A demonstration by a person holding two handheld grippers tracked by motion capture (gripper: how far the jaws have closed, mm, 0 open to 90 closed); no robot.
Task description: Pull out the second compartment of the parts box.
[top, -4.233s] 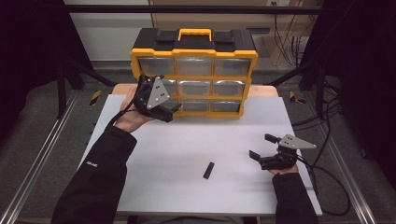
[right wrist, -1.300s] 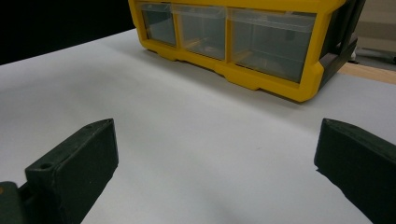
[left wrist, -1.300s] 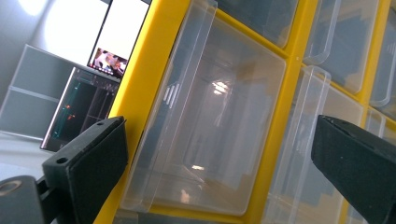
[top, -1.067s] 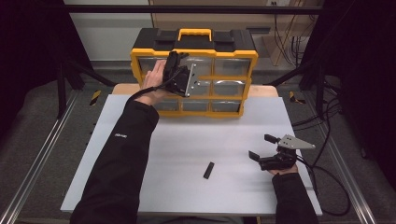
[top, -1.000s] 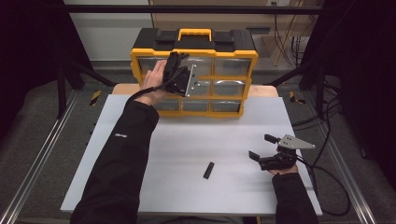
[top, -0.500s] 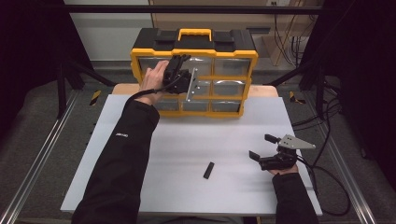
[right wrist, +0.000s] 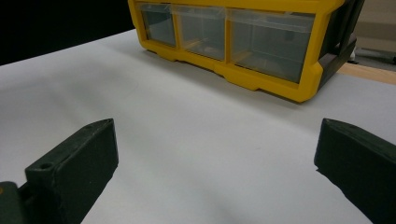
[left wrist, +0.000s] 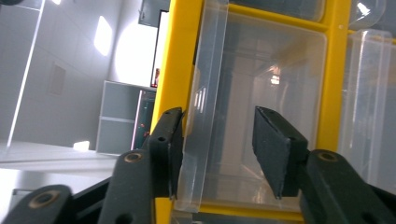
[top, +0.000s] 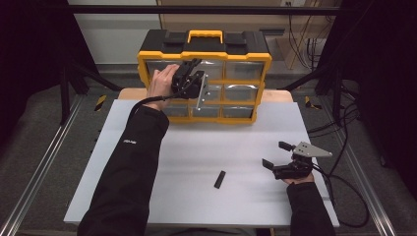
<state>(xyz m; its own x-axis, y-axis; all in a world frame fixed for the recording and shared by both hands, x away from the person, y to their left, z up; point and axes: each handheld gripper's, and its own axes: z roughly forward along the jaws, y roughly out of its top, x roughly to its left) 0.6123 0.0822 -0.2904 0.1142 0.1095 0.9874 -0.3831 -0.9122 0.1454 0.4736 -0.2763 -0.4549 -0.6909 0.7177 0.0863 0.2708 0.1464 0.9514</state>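
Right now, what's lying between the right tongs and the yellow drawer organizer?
Bare white tabletop separates the right tongs from the yellow clear-drawered organizer, shown in the right gripper view.

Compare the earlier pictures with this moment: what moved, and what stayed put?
The left gripper rose from the organizer's lower left to its upper drawers, jaws now open around a clear drawer front. The right gripper, the small black piece and the yellow organizer stayed put.

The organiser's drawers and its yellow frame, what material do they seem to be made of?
The drawers look like clear, glossy plastic: you see through them and they catch reflections. The yellow frame looks like opaque moulded plastic with a smooth, slightly shiny surface. The left hand-held gripper is open around a drawer's front lip.
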